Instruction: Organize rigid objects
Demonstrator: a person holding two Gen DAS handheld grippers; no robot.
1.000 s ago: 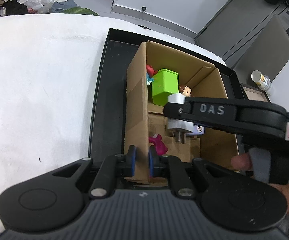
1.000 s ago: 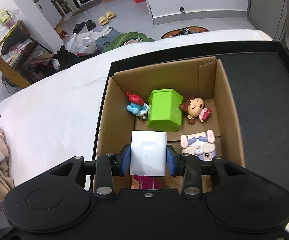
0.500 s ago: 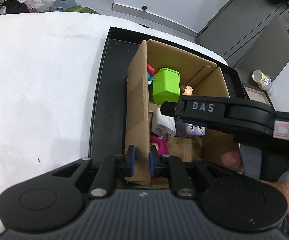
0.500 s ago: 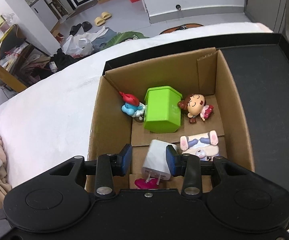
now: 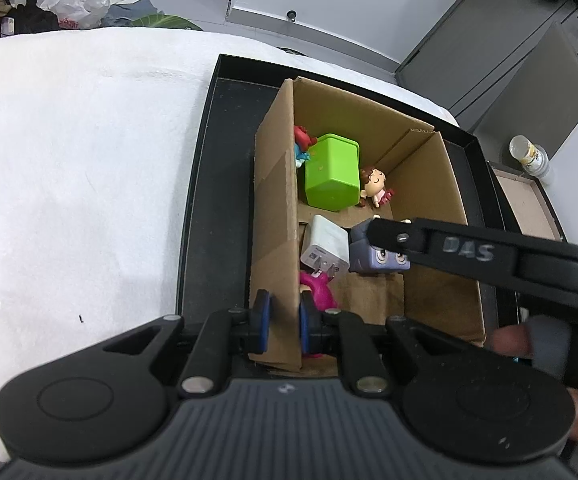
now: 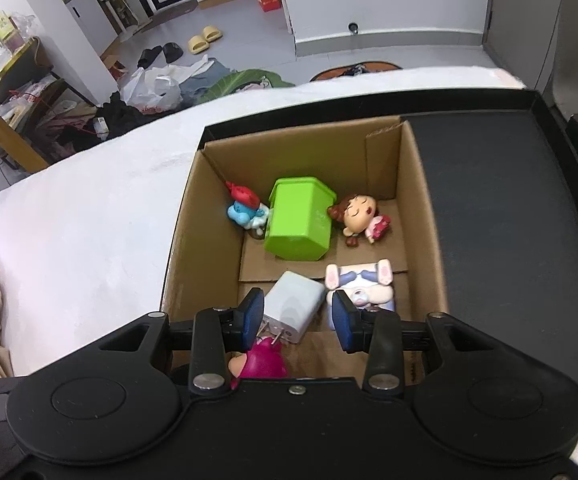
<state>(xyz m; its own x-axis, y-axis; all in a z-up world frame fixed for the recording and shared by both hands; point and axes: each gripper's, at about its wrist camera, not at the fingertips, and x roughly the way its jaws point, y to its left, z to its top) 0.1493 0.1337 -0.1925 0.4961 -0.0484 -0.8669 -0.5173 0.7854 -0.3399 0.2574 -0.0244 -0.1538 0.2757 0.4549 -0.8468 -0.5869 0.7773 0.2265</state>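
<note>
Down at the near corner, the left claw is pinched tight on the left wall of the open brown cardboard box, one blue pad outside and one inside. Just above the box, the right claw is opening, its pads clear of the white plastic plug-in charger, which lies tilted on the box floor with its prongs against a magenta bear figure. Beside the charger rests a lilac block-shaped rabbit toy. Farther back sit a bright green plastic bin-shaped container, a small blue figure with a red cap and a brown-haired doll in pink. The box stands in a shallow black tray on a bed with a white cover.
</note>
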